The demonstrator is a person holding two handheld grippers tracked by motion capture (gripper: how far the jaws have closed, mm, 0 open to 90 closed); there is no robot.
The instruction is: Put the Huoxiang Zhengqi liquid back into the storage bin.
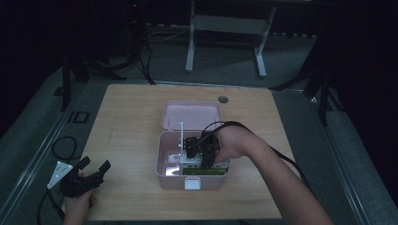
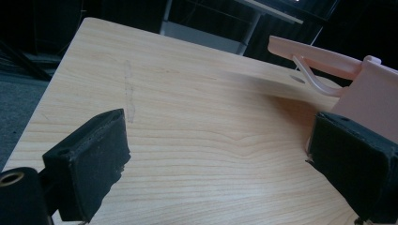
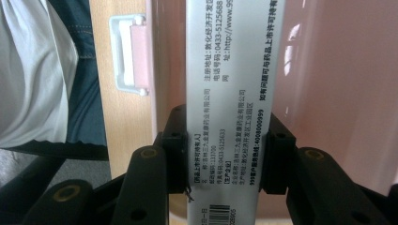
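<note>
We see right tongs (image 3: 227, 150) pinching white medicine carton (image 3: 230, 93) inside open pink box (image 1: 164, 176) at table (image 1: 126, 122) centre. Left tongs (image 1: 96, 165) spread, empty, at 8 o'clock. Box contents probably more cartons.

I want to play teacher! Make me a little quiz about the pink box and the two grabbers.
1. True or false: the lid of the pink box is open.
2. Which gripper is clamped on the white carton: A) left B) right C) both?
3. Fill in: the left gripper has its jaws ____, with nothing between them.

Key
1. True: the lid lies back behind the box.
2. B: the right gripper squeezes the carton by its two long edges, over the box.
3. Open: it sits near the table edge, left of the box.
</note>
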